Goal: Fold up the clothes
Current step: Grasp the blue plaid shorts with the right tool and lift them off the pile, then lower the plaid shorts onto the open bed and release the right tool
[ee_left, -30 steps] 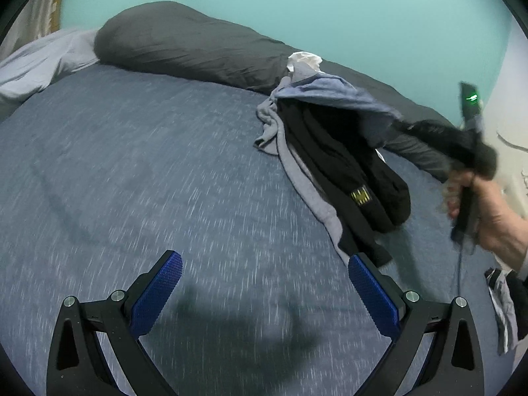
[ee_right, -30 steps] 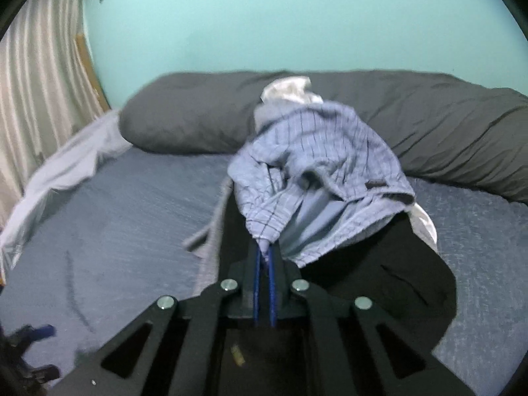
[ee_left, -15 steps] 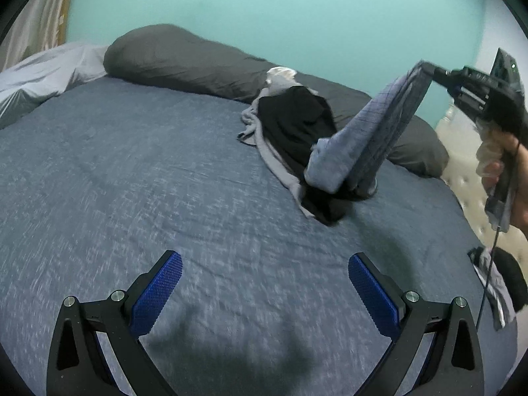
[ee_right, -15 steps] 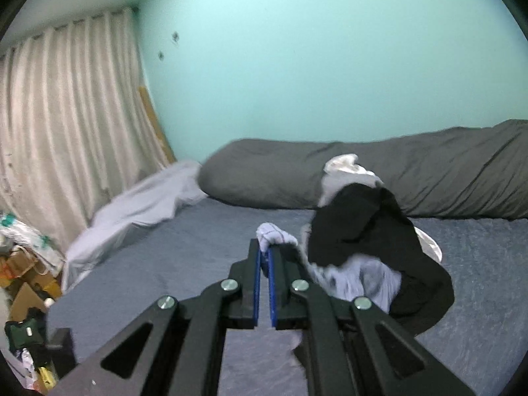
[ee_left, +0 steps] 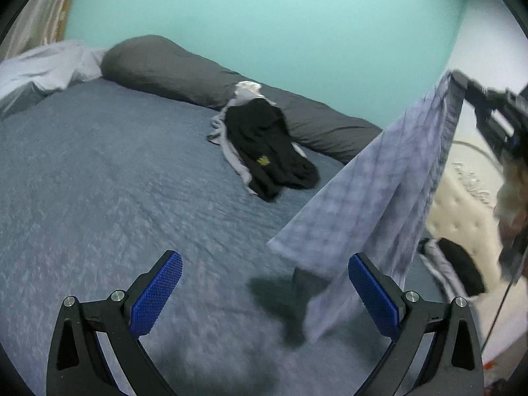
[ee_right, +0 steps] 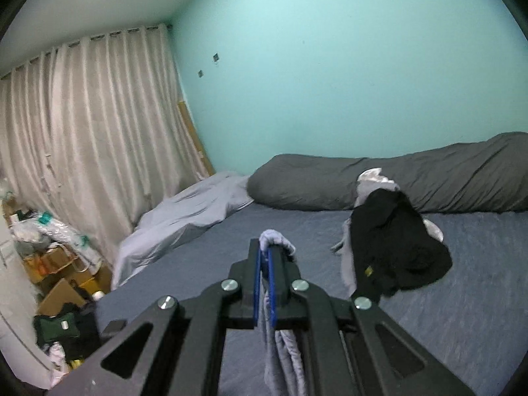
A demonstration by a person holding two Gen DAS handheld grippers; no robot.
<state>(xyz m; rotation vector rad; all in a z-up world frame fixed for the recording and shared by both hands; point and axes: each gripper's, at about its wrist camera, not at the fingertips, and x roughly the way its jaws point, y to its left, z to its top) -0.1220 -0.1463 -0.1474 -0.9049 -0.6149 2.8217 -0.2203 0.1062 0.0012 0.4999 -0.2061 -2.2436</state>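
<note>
Checked blue shirt [ee_left: 373,198] hangs limp, pinched by right gripper [ee_right: 264,260].

Pale blue checked shirt [ee_left: 373,198] at three o'clock, black garment [ee_left: 267,145] with small yellow emblem over light grey clothes, blue-grey speckled bedspread [ee_left: 99,181], charcoal bolster [ee_left: 171,69], turquoise wall [ee_right: 330,66], cream curtain [ee_right: 82,125] at nine o'clock, blue gripper pads [ee_left: 158,293].

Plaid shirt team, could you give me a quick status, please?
Right gripper shut on plaid shirt, hanging above bed. Left gripper open, empty. Clothes pile apart, nothing blocking.
</note>
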